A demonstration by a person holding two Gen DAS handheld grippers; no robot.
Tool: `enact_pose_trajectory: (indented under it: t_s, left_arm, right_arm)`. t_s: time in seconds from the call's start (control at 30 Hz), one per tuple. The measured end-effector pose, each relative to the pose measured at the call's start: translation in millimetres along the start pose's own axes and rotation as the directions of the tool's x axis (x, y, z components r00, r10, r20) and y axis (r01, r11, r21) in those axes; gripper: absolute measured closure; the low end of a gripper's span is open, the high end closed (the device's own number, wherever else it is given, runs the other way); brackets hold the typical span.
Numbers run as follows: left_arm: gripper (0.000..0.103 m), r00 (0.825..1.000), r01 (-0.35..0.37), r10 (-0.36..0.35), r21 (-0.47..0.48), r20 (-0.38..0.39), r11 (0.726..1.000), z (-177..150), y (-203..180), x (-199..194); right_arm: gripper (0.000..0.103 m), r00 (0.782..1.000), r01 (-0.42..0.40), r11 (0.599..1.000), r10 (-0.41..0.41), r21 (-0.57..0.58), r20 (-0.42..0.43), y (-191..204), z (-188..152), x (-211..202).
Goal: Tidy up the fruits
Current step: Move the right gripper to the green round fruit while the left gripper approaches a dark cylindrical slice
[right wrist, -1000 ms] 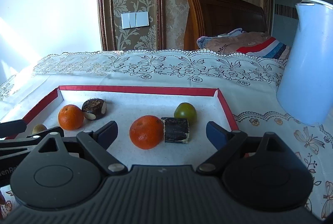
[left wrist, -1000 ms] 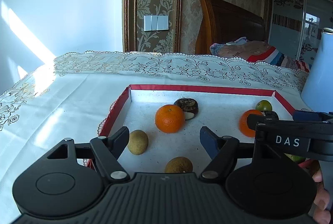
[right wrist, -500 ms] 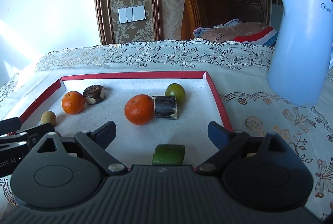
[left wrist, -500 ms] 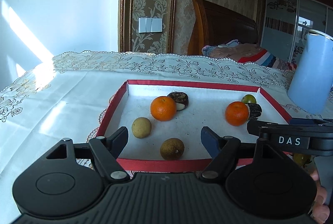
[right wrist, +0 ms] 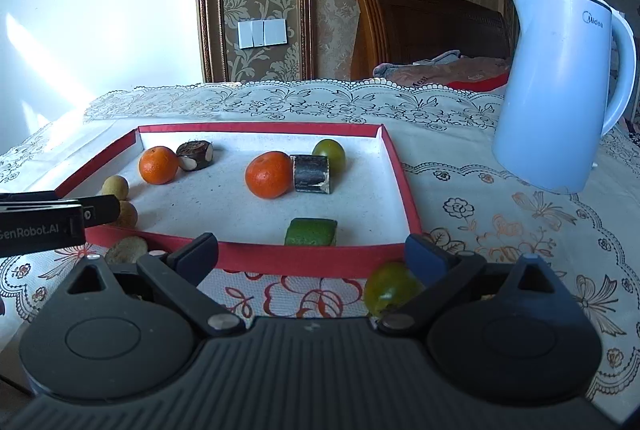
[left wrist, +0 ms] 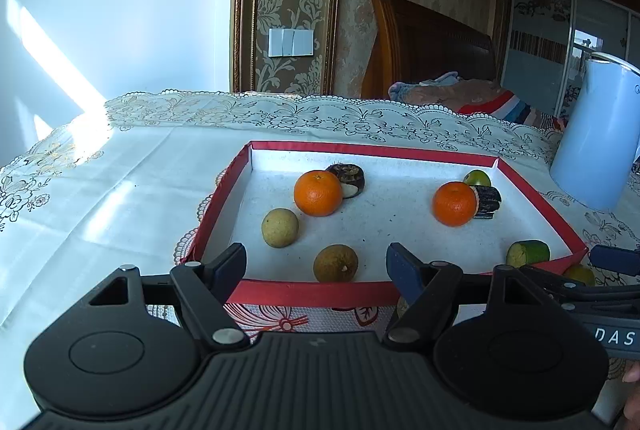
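Bright sidelight from left; fisheye-bent edges, sharp.

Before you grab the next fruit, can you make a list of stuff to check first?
1. Left gripper open and holding nothing: ok.
2. Right gripper open and holding nothing: ok.
3. All fruit inside the red-rimmed tray: not ok. A green round fruit lies on the tablecloth just outside the near rim, by the right gripper's right finger.
4. Anything else outside: not ok. A brown fruit sits outside the near-left rim.
5. Free spot in the tray: ok, bare floor between the two oranges.
6. Blue kettle out of the way: ok, it stands right of the tray.
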State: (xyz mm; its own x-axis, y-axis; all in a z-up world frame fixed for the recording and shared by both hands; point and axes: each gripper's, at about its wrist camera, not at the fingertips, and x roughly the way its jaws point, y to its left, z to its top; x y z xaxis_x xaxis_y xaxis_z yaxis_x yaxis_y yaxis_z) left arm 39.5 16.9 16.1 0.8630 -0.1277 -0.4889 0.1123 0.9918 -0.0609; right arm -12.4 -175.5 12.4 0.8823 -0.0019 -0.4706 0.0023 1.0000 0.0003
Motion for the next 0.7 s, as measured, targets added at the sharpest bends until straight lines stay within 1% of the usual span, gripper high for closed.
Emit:
enact_pose_trajectory:
  t_s: [0.17,0.37,0.5,0.63,0.7]
  left_arm:
    - [0.026,1.000,0.004,-0.004,0.006,0.004,1.000,-1.7,-0.3,-2.4]
    - [0.025,1.000,0.019,-0.019,0.029,0.006,0.999,-6.6,-3.2,-8.4]
    - [0.024,0.999,0.047,-0.047,0.049,0.002,0.998,-10.0,-6.1,-11.5]
    - [0.024,0.999,0.048,-0.048,0.068,-0.005,0.997,-10.9,-9.0,-9.8]
    - [0.024,0.999,0.048,-0.048,0.069,-0.005,0.996,-11.9,-9.6,-10.0]
  right_arm:
    - [0.003,1.000,0.007,1.000,-0.007,-0.002,0.009,-4.8,-7.3,-10.6]
    - [0.000,1.000,0.010,0.999,-0.012,0.049,0.027,-21.1,-14.6,-25.4]
    - [0.000,0.998,0.061,0.997,-0.062,0.052,0.027,-31.9,-18.7,-31.5]
    - [0.000,0.992,0.113,0.991,-0.117,0.075,0.045,-49.0,-22.3,-39.7]
    - [0.000,0.990,0.131,0.987,-0.135,0.098,0.039,-58.4,-24.4,-42.0]
